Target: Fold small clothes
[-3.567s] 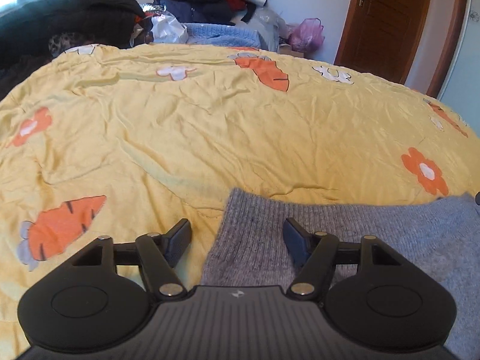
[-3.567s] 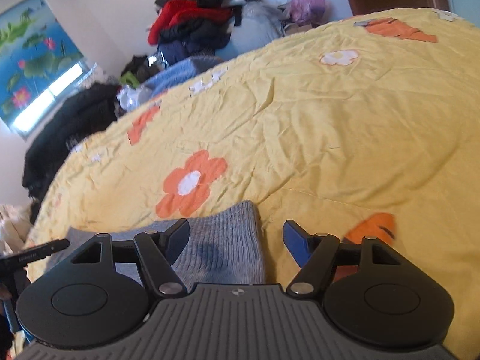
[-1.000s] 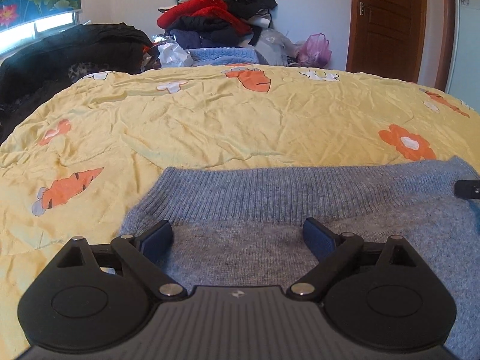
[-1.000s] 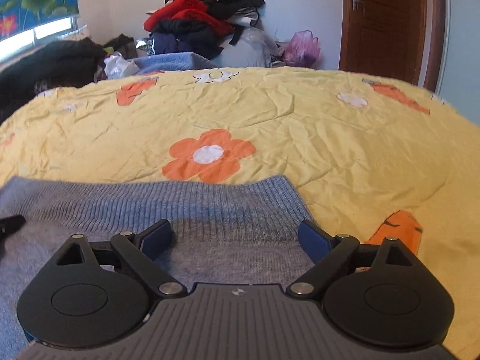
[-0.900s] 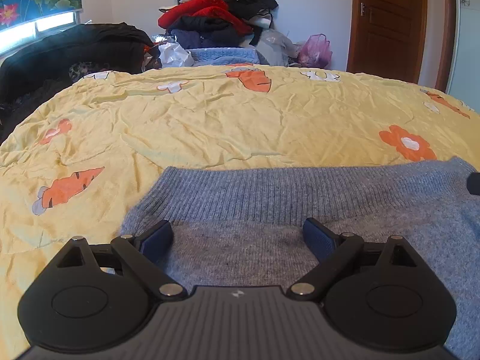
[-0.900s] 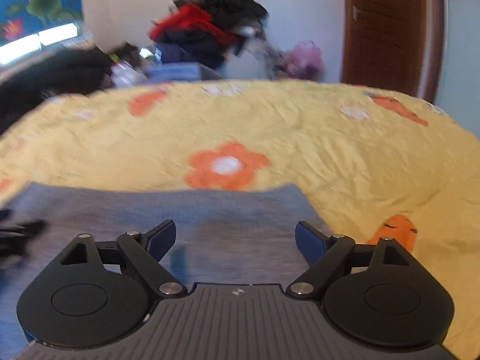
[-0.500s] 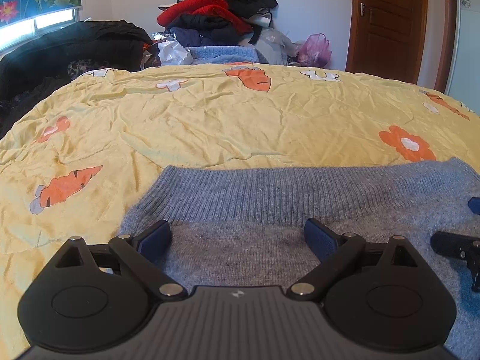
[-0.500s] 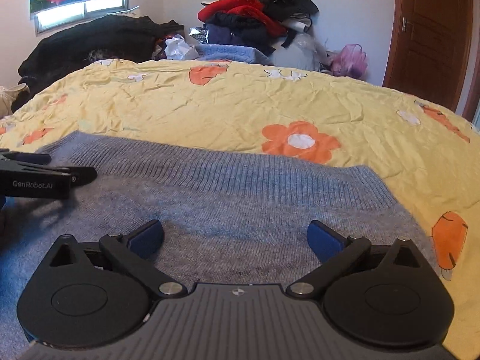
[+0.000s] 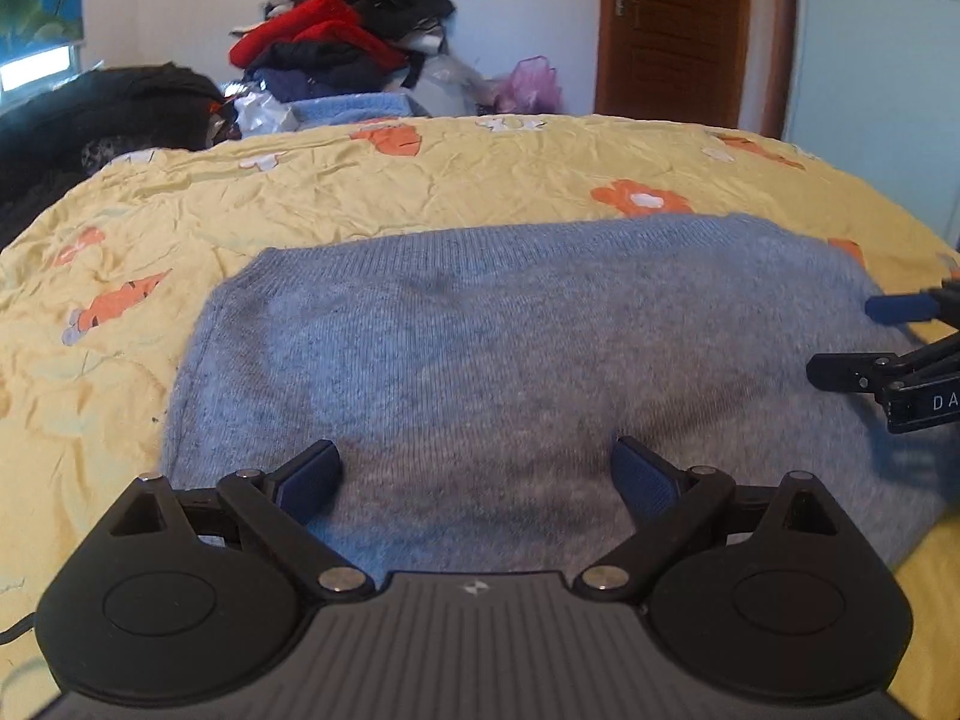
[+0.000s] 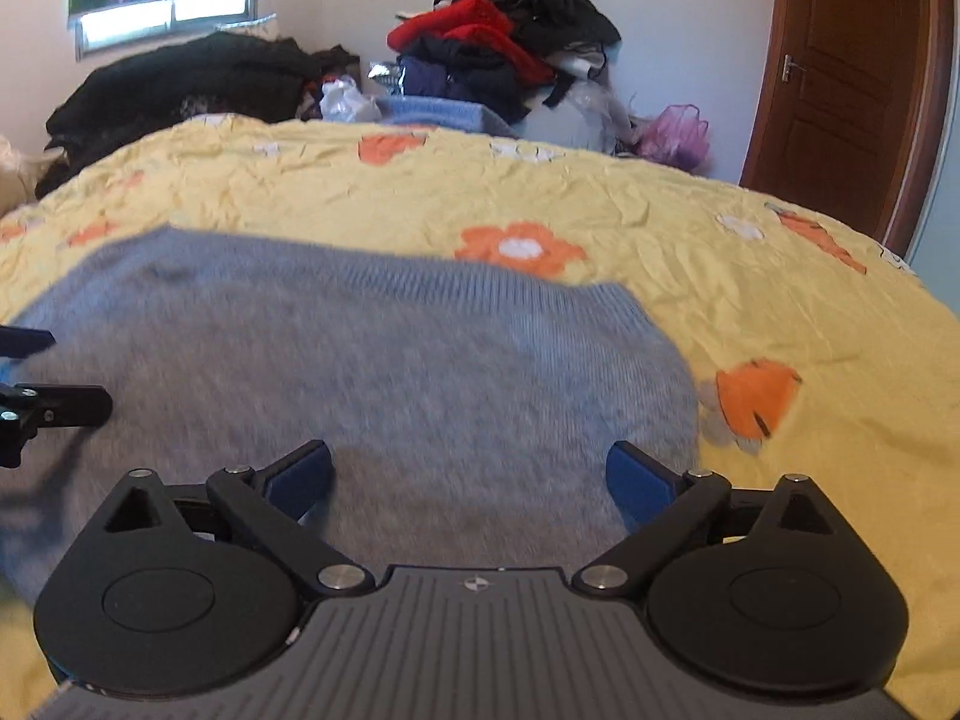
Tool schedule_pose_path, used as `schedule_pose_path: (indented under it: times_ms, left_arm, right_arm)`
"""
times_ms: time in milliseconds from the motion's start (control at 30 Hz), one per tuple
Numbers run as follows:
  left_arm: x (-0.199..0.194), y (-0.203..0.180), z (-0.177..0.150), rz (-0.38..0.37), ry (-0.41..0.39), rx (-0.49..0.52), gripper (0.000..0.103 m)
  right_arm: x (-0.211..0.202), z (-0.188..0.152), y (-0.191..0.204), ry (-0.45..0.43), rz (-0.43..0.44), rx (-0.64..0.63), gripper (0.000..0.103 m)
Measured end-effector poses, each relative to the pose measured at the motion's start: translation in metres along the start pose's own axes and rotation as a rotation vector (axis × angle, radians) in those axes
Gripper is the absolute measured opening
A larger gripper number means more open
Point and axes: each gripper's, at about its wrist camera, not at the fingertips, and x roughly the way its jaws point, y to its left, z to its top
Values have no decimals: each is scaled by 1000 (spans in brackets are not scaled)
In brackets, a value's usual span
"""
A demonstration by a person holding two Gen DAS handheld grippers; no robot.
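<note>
Bare yellow bedspread (image 10: 660,210) beyond the grey sweater (image 10: 372,372); clothes pile (image 10: 504,48) only along the far edge.

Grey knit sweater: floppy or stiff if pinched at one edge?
Probably floppy: the grey knit sweater lies limp and flat on the yellow bedspread. Its fuzzy knit should grip, not slip. Likely light and would drape from one pinch.

A grey-blue sweater (image 9: 480,348) lies flat on a bed (image 9: 420,180) with a yellow cover printed with orange carrots and flowers. The left hand-held gripper (image 9: 474,474) hangs over the sweater's near part, jaws wide apart, nothing between them. The right hand-held gripper (image 9: 870,339) reaches in over the sweater's right edge. Beyond the sweater, past the bed, stand a clothes pile (image 9: 342,42) and a brown door (image 9: 672,30).
</note>
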Motion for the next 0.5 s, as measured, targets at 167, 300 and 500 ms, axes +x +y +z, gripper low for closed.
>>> schedule_pose_path:
  times_ms: [167, 300, 500]
  left_arm:
    - [9, 10, 5, -31, 13, 12, 103]
    - [-24, 6, -3, 47, -38, 12, 101]
    - [-102, 49, -50, -31, -65, -447, 102]
  right_arm:
    - [6, -1, -2, 4, 15, -8, 103]
    - [-12, 2, 8, 0, -3, 6, 99]
    - [-58, -6, 31, -64, 172, 61, 102]
